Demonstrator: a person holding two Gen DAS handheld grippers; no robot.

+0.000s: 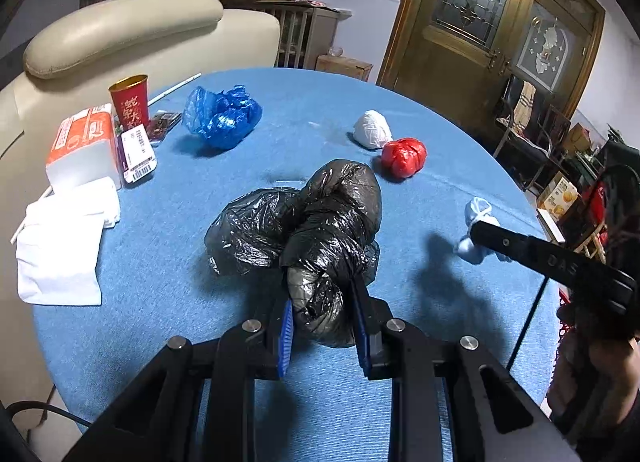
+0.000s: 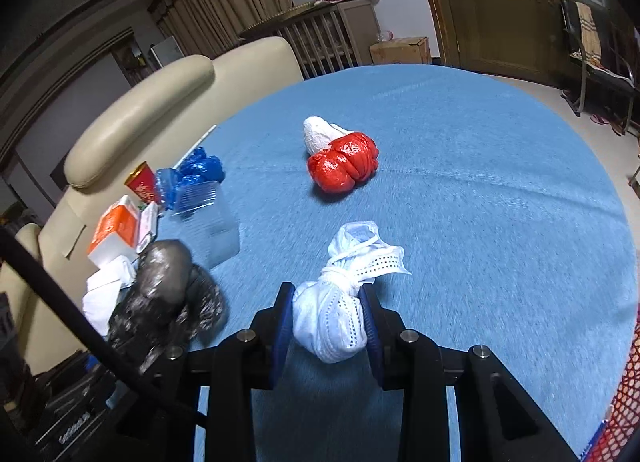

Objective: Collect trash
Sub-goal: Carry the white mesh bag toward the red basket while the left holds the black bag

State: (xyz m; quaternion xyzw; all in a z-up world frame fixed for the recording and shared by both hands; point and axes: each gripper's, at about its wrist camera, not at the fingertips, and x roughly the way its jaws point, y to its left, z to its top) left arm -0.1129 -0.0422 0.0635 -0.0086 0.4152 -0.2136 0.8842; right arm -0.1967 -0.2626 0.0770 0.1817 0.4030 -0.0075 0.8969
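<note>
1. Here, left gripper (image 1: 323, 316) clamped on the near lobe of a knotted black bag (image 1: 308, 230), blue pads pressed into the plastic on both sides; rest of the bag bulging forward over the blue table (image 1: 168, 262).
2. Right gripper (image 2: 330, 316) closed around a white bundle (image 2: 340, 302) tied from face masks, knot and loose ends sticking out past the fingertips.
3. Whether either bundle is lifted off the cloth or resting on it: cannot tell.
4. Farther out near the table's middle: a red bag (image 2: 344, 166) knotted into a ball, touching a white bag (image 2: 318, 134) just behind it.
5. Toward the left edge: a crumpled blue bag (image 1: 222, 116), well apart from the red and white pair.
6. Also on the left side: a red paper cup (image 1: 130, 100) standing upright, an orange-and-white tissue pack (image 1: 82, 142) beside it, a labelled packet (image 1: 138, 152) leaning against the pack, and a white cloth pouch (image 1: 64, 250) lying flat nearer the edge.
7. Beyond the table: a cream leather chair (image 1: 120, 28) and a wooden door (image 1: 472, 38) with patterned glass.
</note>
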